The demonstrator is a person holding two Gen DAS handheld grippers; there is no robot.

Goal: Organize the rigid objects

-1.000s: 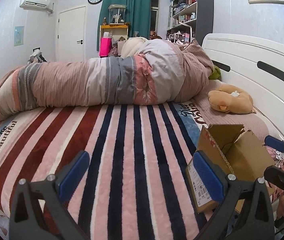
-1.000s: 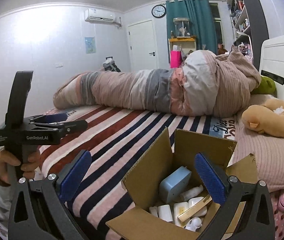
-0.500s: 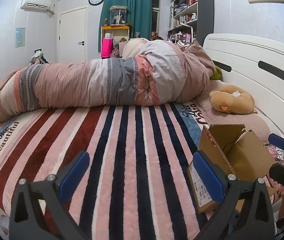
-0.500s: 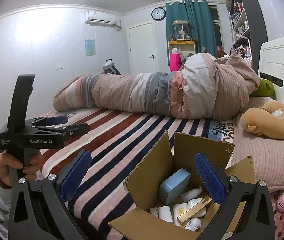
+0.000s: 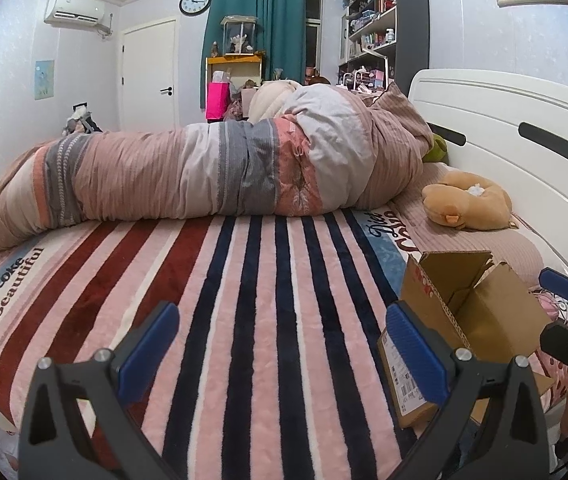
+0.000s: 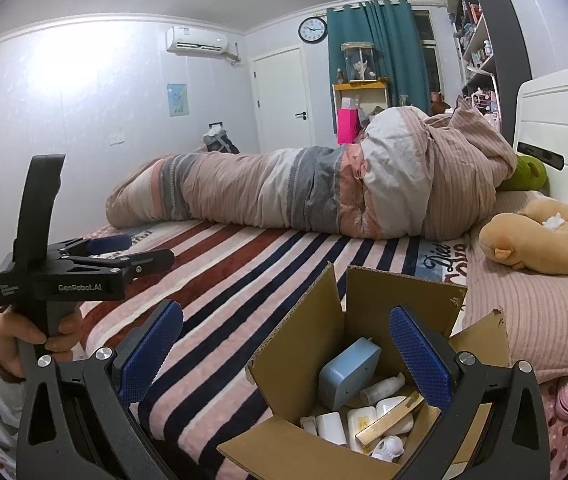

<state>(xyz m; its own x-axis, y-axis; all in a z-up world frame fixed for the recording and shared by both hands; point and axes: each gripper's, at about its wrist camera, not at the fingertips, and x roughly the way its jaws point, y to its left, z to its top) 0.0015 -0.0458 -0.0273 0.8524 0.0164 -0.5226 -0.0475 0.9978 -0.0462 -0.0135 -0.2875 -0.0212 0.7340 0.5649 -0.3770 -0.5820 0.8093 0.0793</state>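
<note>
Item: open cardboard box (image 6: 368,364) of small rigid objects (image 6: 348,378), sat on striped blanket (image 6: 244,276) directly below right gripper (image 6: 286,354), jaws apart and empty; left gripper (image 5: 284,354) likewise apart, box at its right; advised straight descent between flaps.

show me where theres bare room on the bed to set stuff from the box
Free: the striped blanket between the rolled duvet and the cardboard box. Crowded: the headboard side, with the plush toy beside the box.
</note>
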